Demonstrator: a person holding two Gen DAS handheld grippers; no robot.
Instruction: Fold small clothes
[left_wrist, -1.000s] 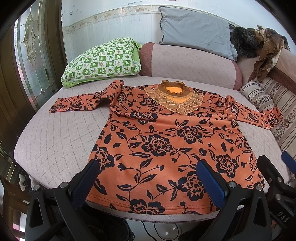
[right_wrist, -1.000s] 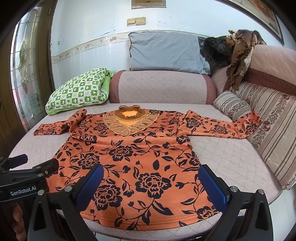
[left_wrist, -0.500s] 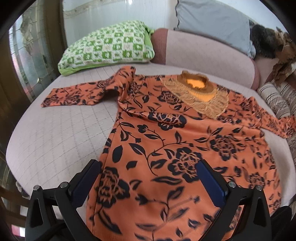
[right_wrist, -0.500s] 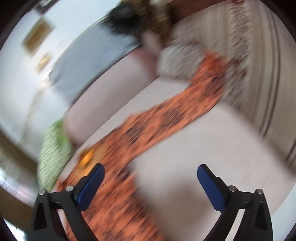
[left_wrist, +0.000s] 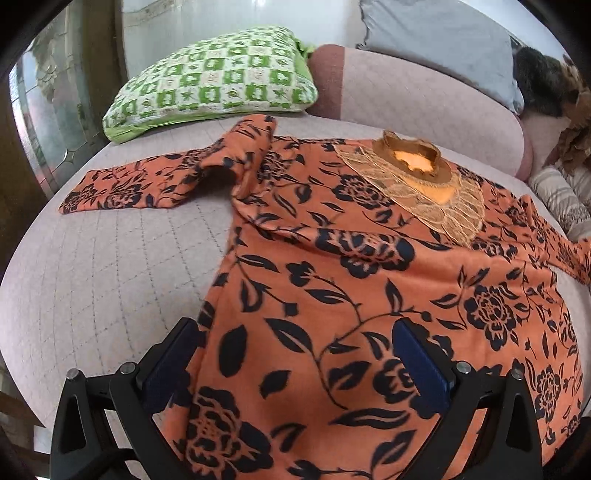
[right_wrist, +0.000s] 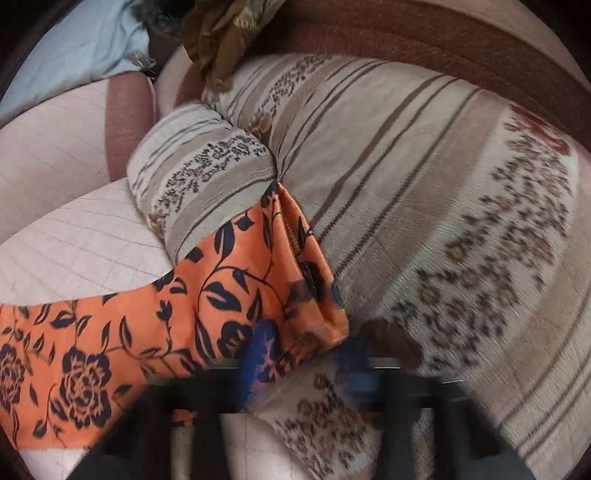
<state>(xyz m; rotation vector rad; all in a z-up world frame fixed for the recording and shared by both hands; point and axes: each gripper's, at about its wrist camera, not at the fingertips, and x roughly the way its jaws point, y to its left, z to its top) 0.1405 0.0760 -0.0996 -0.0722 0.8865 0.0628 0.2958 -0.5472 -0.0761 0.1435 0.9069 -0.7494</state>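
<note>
An orange long-sleeved top with black flowers (left_wrist: 369, 280) lies spread flat on a pale quilted sofa seat (left_wrist: 92, 280), collar at the far side. My left gripper (left_wrist: 295, 365) is open, low over the top's left hem side, its left finger at the fabric's edge. In the right wrist view the top's right sleeve (right_wrist: 221, 295) runs to the striped cushions, its cuff (right_wrist: 314, 295) bunched upright. My right gripper (right_wrist: 306, 365) is blurred with its fingers close together at the cuff; whether it holds the cloth is unclear.
A green checked pillow (left_wrist: 214, 81) lies at the far left, a grey pillow (left_wrist: 436, 40) on the sofa back. Striped cushions (right_wrist: 406, 184) press against the sleeve end on the right. A glass door (left_wrist: 44, 122) stands at the left.
My left gripper has moved forward and lower over the top's left side. My right gripper swung right to the sleeve cuff and its fingers came much closer together.
</note>
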